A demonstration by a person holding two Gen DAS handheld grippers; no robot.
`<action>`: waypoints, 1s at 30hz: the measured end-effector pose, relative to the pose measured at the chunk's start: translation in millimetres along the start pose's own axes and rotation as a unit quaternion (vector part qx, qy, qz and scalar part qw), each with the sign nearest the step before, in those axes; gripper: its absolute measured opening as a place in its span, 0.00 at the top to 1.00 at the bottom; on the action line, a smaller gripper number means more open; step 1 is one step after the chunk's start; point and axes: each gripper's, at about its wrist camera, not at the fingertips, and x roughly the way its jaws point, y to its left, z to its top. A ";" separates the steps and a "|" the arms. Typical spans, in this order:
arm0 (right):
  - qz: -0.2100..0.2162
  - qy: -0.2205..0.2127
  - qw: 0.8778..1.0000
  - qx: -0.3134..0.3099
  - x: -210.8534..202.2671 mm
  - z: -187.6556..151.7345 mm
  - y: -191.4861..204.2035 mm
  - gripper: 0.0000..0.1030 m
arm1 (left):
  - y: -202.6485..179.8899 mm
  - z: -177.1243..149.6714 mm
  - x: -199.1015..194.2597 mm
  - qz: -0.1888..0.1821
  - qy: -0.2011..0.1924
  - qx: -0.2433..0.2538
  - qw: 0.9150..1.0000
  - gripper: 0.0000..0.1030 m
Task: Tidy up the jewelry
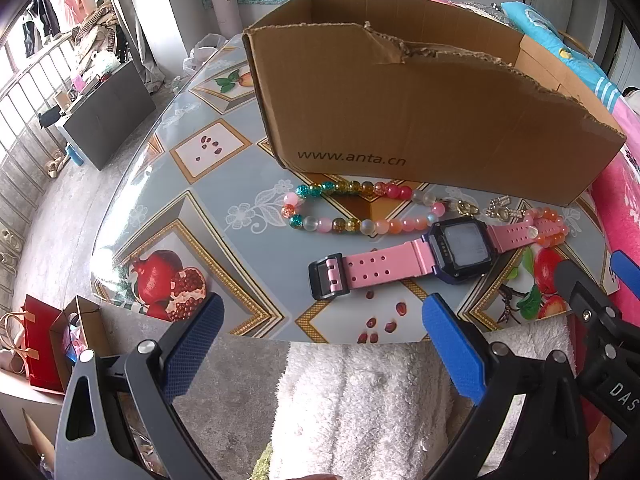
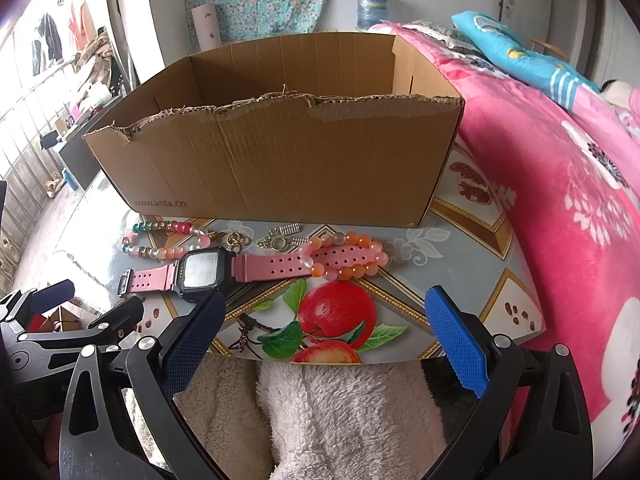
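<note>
A pink-strapped digital watch [image 1: 404, 260] [image 2: 200, 268] lies on the fruit-patterned table [image 1: 200, 208] in front of a torn open cardboard box [image 1: 420, 120] [image 2: 280, 160]. Between watch and box rests a multi-coloured bead bracelet [image 1: 352, 208] [image 2: 168, 240]. An orange bead bracelet [image 1: 548, 224] [image 2: 352, 256] overlaps the watch strap's far end. Small gold and silver trinkets [image 1: 496, 208] [image 2: 280, 238] sit beside the box. My left gripper [image 1: 322, 304] hovers open over the near table edge, short of the watch. My right gripper [image 2: 326, 298] is open above the apple picture, empty.
A bed with a pink flowered quilt [image 2: 560, 200] presses against the table's right side. A white fluffy garment [image 1: 360, 400] on the person fills the space below the table edge. Paper bags [image 1: 40, 344] stand on the floor to the left.
</note>
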 end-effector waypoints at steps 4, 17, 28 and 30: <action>0.000 0.000 1.000 -0.001 0.1 -0.1 -0.2 0.07 | -0.5 -1.2 0.2 0.001 0.000 0.001 1.000 0.05; -0.001 0.001 1.000 -0.002 -0.6 0.0 0.5 0.07 | 1.3 -2.7 1.4 0.003 0.000 0.001 1.000 0.05; -0.002 0.001 1.000 -0.002 -1.5 -0.6 0.5 0.07 | 0.6 -2.4 0.4 0.004 0.001 0.001 1.000 0.05; -0.001 0.001 1.000 -0.002 -1.7 -0.8 0.1 0.07 | 1.1 -2.6 0.4 0.005 0.001 0.001 1.000 0.05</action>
